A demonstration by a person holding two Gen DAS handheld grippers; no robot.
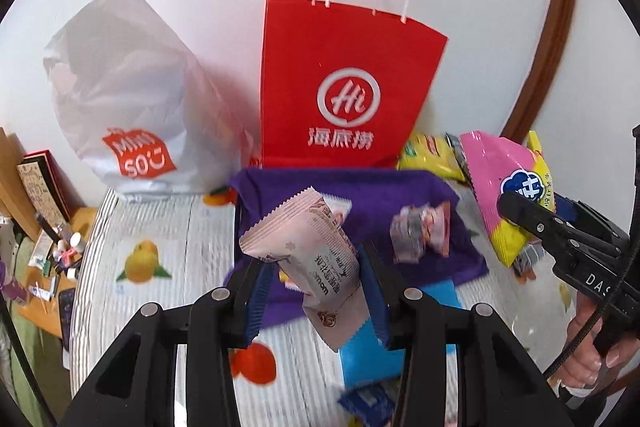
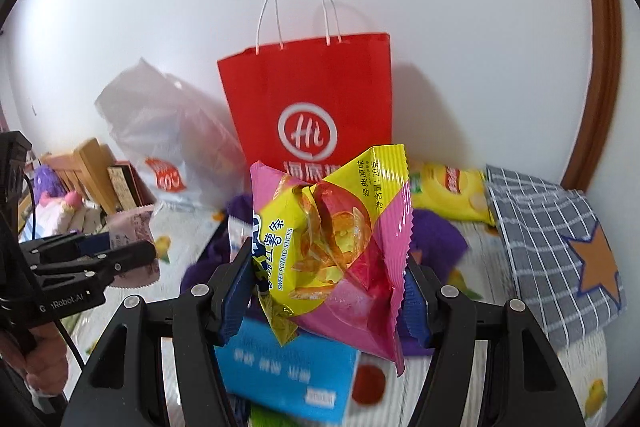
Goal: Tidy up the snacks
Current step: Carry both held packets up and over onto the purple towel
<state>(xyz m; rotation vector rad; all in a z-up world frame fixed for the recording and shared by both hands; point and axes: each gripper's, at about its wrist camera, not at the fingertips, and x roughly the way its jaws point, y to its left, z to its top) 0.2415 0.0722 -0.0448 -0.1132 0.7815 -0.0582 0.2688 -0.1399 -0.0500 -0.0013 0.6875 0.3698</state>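
My left gripper is shut on a pale pink snack packet, held in the air above a purple cloth box with a small wrapped snack inside. My right gripper is shut on a pink and yellow sweet potato sticks bag, also lifted. That bag and the right gripper show at the right of the left wrist view. The left gripper with its pale packet appears at the left of the right wrist view. A red paper bag stands against the wall behind.
A white plastic bag leans on the wall left of the red bag. A yellow chip bag and a grey checked cloth bag lie at the right. A blue box lies on the fruit-print tablecloth. Clutter crowds the left edge.
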